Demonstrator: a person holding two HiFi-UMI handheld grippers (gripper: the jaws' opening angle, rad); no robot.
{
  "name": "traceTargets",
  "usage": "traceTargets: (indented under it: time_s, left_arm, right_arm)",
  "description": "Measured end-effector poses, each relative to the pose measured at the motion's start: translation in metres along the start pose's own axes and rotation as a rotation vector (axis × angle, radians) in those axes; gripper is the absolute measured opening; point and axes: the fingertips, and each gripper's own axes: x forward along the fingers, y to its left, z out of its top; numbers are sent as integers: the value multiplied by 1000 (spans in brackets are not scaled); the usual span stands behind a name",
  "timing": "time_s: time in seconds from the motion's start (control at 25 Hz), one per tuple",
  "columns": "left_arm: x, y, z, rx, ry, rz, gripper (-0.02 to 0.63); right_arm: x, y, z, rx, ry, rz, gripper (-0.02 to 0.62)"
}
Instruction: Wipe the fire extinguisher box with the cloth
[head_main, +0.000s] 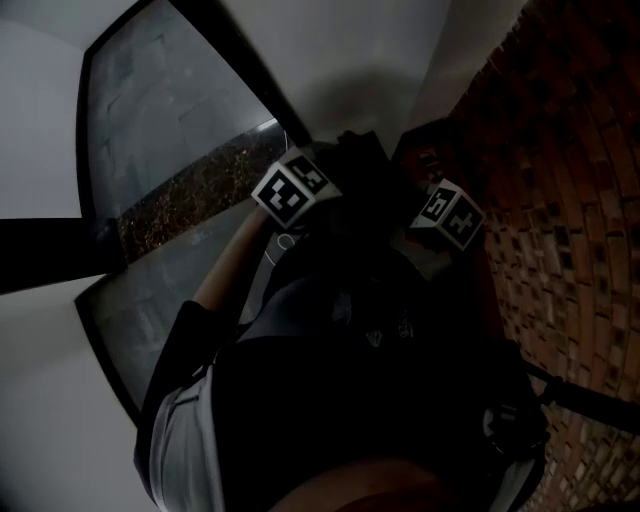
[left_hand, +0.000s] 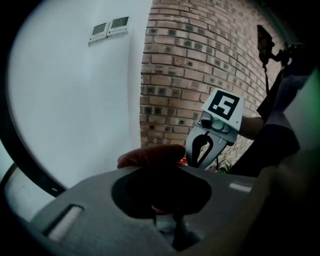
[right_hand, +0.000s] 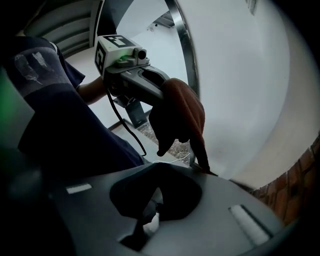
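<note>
1. Rust-brown soft cloth (right_hand: 182, 112) is pinched near one end by the left gripper (right_hand: 164, 86), whose jaws are clamped on it. The rest hangs limp in mid-air in front of the plain white wall (right_hand: 240, 90).
2. Handling guess: light, floppy and not fragile. With so little of it gripped, the loose tail will probably drag and fold. Bunching more into the jaws should give a firmer wiping pad.
3. Right gripper (left_hand: 201, 159) looks closed with nothing in it. It sits just beside the cloth.
4. Fire extinguisher box: can't make it out in any view.
5. Room: the white wall meets a red brick wall (left_hand: 185, 65) in a corner just ahead. Black-framed glass panels (head_main: 150, 110) are on the left.
6. A black cable (right_hand: 120, 120) dangles below the left gripper and could snag.
</note>
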Motion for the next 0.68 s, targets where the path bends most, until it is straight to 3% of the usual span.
traceTargets:
  time_s: [0.24, 0.44, 0.68]
  left_arm:
    - [-5, -7, -16, -46, 8, 1, 51]
    - [0, -3, -17, -9, 33, -43, 51]
    - [5, 30, -14, 59, 91, -31, 51]
  right_arm:
    - [9, 26, -10, 11, 22, 53, 0]
    - [17, 28, -10, 65, 36, 41, 0]
    - [25, -1, -16, 121, 107, -32, 0]
